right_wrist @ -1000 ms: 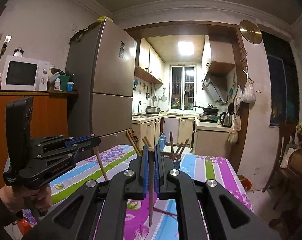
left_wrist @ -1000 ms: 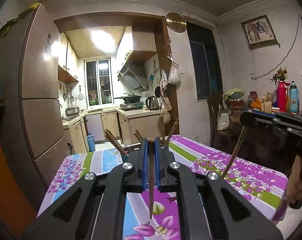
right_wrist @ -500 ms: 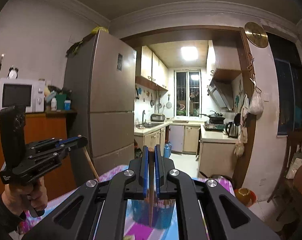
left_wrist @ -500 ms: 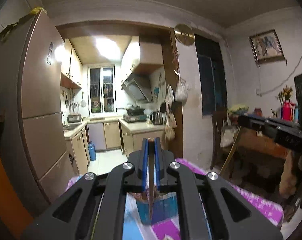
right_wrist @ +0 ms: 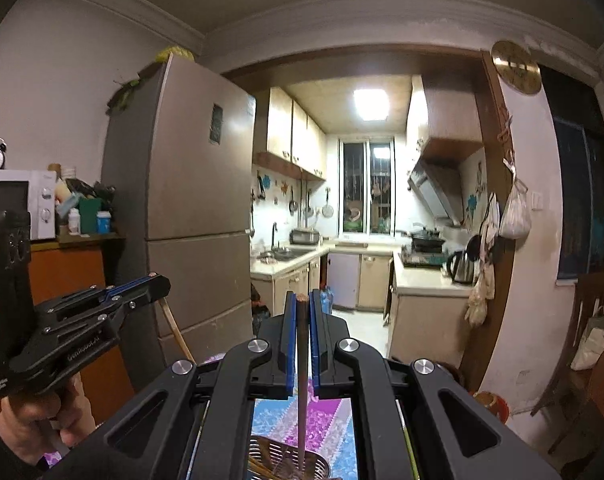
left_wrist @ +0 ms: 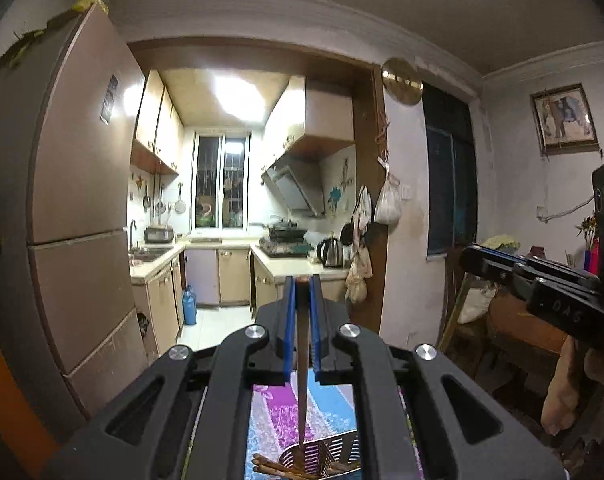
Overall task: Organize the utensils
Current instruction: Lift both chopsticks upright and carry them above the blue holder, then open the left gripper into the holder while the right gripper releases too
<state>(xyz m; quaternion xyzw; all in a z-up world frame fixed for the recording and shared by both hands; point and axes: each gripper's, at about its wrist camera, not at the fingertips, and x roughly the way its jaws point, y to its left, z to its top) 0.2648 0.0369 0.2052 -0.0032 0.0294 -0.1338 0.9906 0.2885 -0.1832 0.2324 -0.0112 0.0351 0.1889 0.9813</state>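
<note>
Left gripper: jaws narrowed onto one brown chopstick, held upright, its tip seen just above or inside a perforated holder on the flowered tablecloth; which of the two cannot be told. Right gripper: likewise clamped on a second chopstick, tip lowered into the wire basket. Further chopsticks are noted already lying in the holder. Progress is judged late-stage: several sticks are stowed, two are held over the container, and release of both remains. Other utensils awaiting sorting cannot be seen, the table being mostly hidden by the gripper bodies.
</note>
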